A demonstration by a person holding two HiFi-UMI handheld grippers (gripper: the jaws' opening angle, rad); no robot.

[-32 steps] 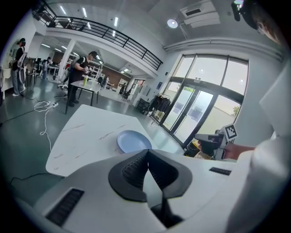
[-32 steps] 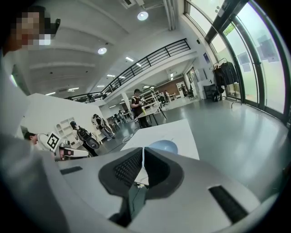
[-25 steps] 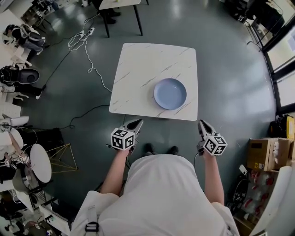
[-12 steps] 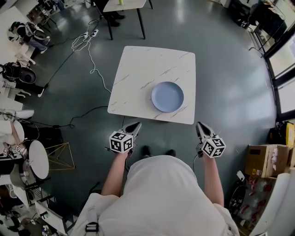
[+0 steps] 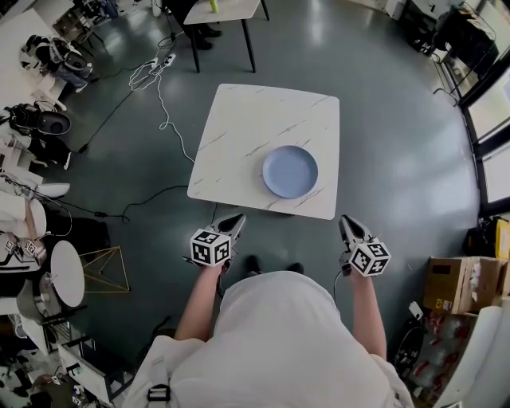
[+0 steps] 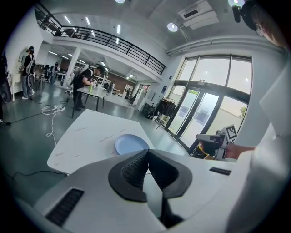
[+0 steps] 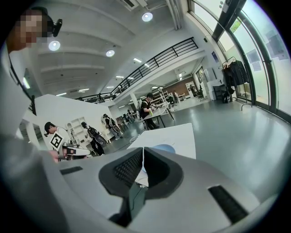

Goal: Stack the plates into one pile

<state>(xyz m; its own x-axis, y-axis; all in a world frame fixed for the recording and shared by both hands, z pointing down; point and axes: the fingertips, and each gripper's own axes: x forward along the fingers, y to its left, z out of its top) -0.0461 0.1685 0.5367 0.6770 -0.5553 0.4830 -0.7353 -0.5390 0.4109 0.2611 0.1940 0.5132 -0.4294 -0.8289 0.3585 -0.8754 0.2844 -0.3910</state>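
A light blue plate pile (image 5: 290, 171) rests on the white marble-patterned table (image 5: 239, 135), toward its near right part; it also shows as a blue disc (image 6: 131, 144) in the left gripper view and a sliver (image 7: 164, 148) in the right gripper view. My left gripper (image 5: 237, 218) hovers short of the table's near edge on the left, shut and empty, its tips (image 6: 148, 151) touching. My right gripper (image 5: 344, 221) hangs off the table's near right corner, shut with nothing in it, tips (image 7: 142, 149) together.
A white cable (image 5: 159, 103) and a power strip lie on the grey floor left of the table. Another table (image 5: 215, 9) stands beyond. Chairs and small round tables (image 5: 68, 271) crowd the left side; cardboard boxes (image 5: 450, 275) sit at the right.
The head view has shifted slightly, so the table and plates sit a little lower in frame. Both grippers stay in nearly the same place, shut.
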